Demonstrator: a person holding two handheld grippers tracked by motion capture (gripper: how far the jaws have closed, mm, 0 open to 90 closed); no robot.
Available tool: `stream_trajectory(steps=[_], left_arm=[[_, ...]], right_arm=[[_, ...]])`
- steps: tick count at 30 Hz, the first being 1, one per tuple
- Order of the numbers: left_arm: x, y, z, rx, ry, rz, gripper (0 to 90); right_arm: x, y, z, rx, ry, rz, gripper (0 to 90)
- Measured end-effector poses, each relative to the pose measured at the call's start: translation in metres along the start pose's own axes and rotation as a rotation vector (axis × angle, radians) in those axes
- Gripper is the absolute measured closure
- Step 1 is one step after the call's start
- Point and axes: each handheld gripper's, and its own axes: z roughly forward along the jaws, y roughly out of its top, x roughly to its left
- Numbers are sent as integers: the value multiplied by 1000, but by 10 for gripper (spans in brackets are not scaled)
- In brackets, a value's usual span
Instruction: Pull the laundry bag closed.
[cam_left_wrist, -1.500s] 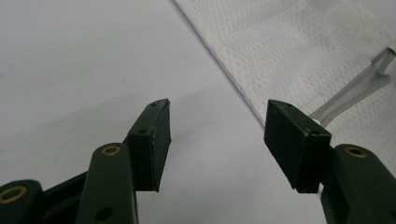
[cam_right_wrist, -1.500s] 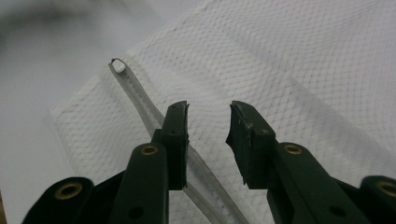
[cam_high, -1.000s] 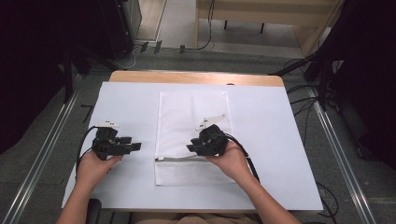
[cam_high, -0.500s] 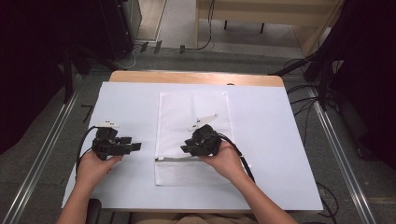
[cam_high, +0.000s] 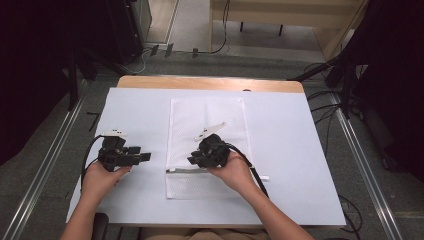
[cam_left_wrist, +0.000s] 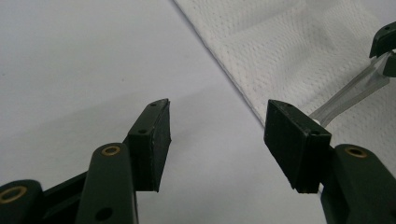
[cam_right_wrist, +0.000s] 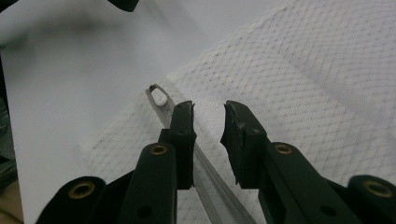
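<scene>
Mesh bag (cam_high: 206, 145) on table (cam_high: 300, 150), centred

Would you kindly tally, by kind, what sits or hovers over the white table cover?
White mesh zip bag: 1
Zipper pull: 1
Hand-held grippers: 2, left gripper and right gripper
Total: 4

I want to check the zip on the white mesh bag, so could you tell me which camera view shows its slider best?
The right gripper view: the slider sits close up at the end of the zip track, just beyond the right gripper. The left gripper view catches part of the zip track, not the slider clearly. The high view shows the mesh bag whole, the slider too small.
</scene>
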Motion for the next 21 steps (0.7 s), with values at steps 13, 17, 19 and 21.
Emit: stream_trajectory(steps=[13, 17, 19, 21], left_arm=[[0, 0, 0, 0, 4, 2, 416], [1, 0, 0, -2, 5, 2, 416], [1, 0, 0, -3, 4, 2, 416], [1, 0, 0, -5, 4, 1, 416]], right_arm=[[7, 5, 14, 11, 21, -3, 768], [11, 7, 20, 14, 33, -6, 789], [14, 7, 23, 19, 41, -6, 793], [16, 7, 25, 18, 48, -14, 794]])
